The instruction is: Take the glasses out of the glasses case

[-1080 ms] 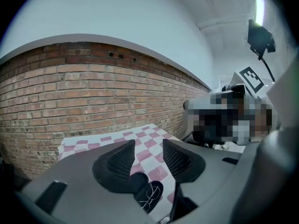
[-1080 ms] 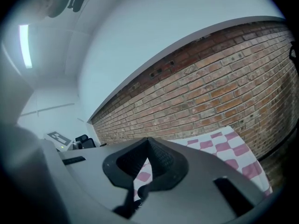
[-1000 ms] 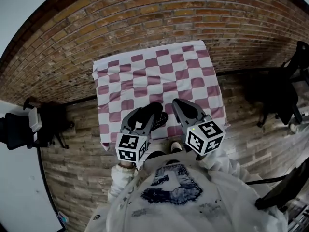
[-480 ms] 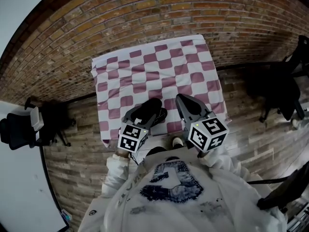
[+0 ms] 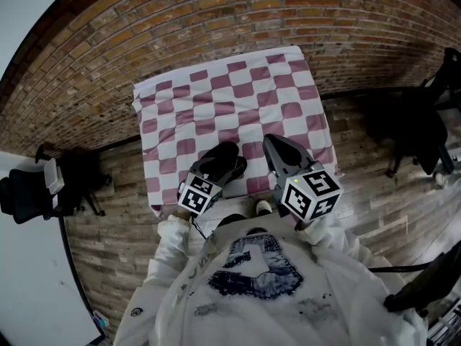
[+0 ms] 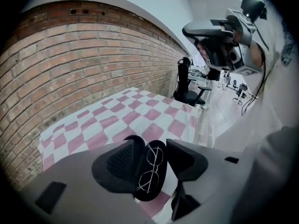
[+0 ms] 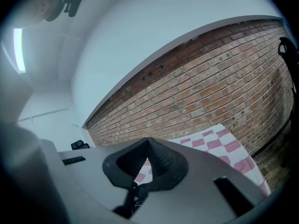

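The left gripper (image 6: 152, 147) has just been opening its jaws. They stand wide, and between them lies the case, with neither pad pressing on it. The right gripper (image 7: 149, 146) has its jaws tip to tip with nothing held.

One black oval glasses case (image 6: 145, 196) lies open. One pair of thin wire-framed glasses (image 6: 150, 169) lies inside it.

In the head view the case sits at 6 o'clock on the cloth, near the front edge. The right gripper is just beside it at 3 o'clock. From the case toward 12 o'clock the cloth is bare.

One pink-and-white checked cloth (image 5: 216, 92) covers the table and hangs over its edges. A red brick wall (image 5: 216, 13) stands at 12 o'clock. Black office chairs (image 5: 25, 193) stand well off at 9 and 3 o'clock.
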Available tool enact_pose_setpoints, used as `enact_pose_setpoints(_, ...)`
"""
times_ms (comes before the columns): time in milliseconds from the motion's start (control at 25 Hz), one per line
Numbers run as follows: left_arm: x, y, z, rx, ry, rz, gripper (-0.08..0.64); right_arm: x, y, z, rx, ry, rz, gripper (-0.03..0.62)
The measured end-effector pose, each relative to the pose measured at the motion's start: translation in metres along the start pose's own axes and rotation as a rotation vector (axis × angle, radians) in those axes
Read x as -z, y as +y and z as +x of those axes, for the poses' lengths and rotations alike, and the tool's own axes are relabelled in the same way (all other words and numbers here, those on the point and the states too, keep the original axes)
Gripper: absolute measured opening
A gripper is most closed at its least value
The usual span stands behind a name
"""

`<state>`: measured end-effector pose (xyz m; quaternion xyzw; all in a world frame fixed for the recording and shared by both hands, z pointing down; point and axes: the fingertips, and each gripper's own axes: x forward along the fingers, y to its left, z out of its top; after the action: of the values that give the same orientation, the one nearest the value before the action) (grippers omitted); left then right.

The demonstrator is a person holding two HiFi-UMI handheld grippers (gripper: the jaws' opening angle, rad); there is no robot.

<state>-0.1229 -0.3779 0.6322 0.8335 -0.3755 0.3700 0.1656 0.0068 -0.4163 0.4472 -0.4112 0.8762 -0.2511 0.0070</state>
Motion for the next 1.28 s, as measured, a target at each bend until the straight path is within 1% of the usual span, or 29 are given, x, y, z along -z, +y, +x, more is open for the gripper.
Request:
enact_pose_setpoints(200,0.015,-0.003,0.016,0.049,0.04,0.037,0.225,-0.001,-0.004,-0.002,0.009,-0.004,0.002,0.014)
enact_pose_setpoints(400,0.026,-0.007,0.033,0.097,0.091,0.133,0.224,0.0,-0.007,-0.003,0.018,0.005,0.004,0.014)
enact_pose_setpoints(480,0.03,-0.009,0.039,0.11,0.112,0.154,0.219,0.001,-0.009,-0.004,0.021,0.005,0.005,0.014)
enact_pose_setpoints(720,0.041,-0.01,0.053,0.133,0.147,0.174,0.198,0.0,-0.015,-0.009,0.035,-0.006,0.007,0.014)
enact_pose_setpoints(1000,0.057,-0.014,0.063,0.156,0.235,0.195,0.175,-0.001,-0.017,-0.011,0.044,-0.008,0.01,0.014)
enact_pose_setpoints(1280,0.066,-0.015,0.072,0.176,0.273,0.207,0.153,0.001,-0.021,-0.011,0.053,-0.002,0.015,0.014)
